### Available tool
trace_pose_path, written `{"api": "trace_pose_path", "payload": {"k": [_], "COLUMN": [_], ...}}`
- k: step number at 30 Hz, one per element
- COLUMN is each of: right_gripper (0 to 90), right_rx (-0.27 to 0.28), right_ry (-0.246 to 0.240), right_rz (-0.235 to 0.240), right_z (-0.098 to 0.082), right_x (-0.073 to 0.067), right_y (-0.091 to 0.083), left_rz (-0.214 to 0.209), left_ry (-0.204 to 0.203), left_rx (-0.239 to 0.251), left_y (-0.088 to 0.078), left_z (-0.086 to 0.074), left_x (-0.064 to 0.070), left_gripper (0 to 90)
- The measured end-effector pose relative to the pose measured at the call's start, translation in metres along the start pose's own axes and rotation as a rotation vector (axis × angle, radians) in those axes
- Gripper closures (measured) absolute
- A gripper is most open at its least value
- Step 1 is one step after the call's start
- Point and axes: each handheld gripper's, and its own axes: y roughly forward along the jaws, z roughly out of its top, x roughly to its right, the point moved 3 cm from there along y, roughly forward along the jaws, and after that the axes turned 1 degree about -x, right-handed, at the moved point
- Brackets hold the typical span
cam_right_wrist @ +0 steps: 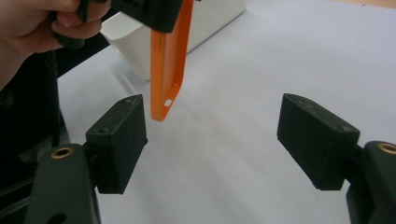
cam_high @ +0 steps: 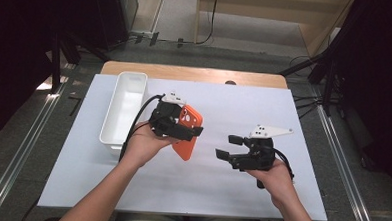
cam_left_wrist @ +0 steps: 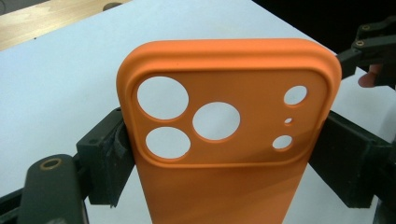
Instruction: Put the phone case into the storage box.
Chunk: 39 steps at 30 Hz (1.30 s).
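High view: phone case (cam_high: 187, 132) near-upright, lengthwise

orange phone case (cam_left_wrist: 224, 154); white bin (cam_high: 125, 107); black claws; white table cover (cam_high: 221, 181)

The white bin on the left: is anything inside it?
The white bin looks empty where its floor shows; the left gripper with its orange phone case stays outside, and the near wall hides a strip.

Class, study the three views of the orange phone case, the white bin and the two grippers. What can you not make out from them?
- Orange phone case: lower end cut off by the left gripper view's bottom edge.
- White bin: its contents, if any, too small and washed out in the high view; the left gripper and case hide it in the right gripper view.
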Motion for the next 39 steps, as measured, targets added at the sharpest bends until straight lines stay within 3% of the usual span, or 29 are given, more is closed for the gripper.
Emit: {"api": "trace_pose_path", "payload": {"k": [5, 13, 26, 32, 39], "right_gripper": [23.0, 23.0, 23.0, 23.1, 23.2], "right_rx": [-0.017, -0.034, -0.074, -0.077, -0.078], "right_ry": [-0.02, -0.02, 0.008, 0.049, 0.054], "right_rz": [0.008, 0.023, -0.038, -0.08, -0.087], "right_z": [-0.009, -0.024, -0.049, -0.058, -0.065], "right_x": [-0.003, -0.005, 0.009, 0.019, 0.025], "right_y": [-0.006, -0.013, -0.025, -0.027, -0.027], "left_rz": [-0.012, -0.01, -0.011, -0.02, -0.032], "left_ry": [-0.028, -0.03, -0.022, -0.023, -0.016], "left_rx": [0.01, 0.001, -0.012, -0.012, -0.012], "left_y": [-0.001, -0.002, -0.001, -0.004, -0.013], "left_z": [0.001, 0.0, -0.001, 0.0, 0.003], "left_x": [-0.003, -0.004, -0.005, -0.007, -0.01], "left_gripper": [15.4, 15.4, 15.4, 15.4, 15.4]}}
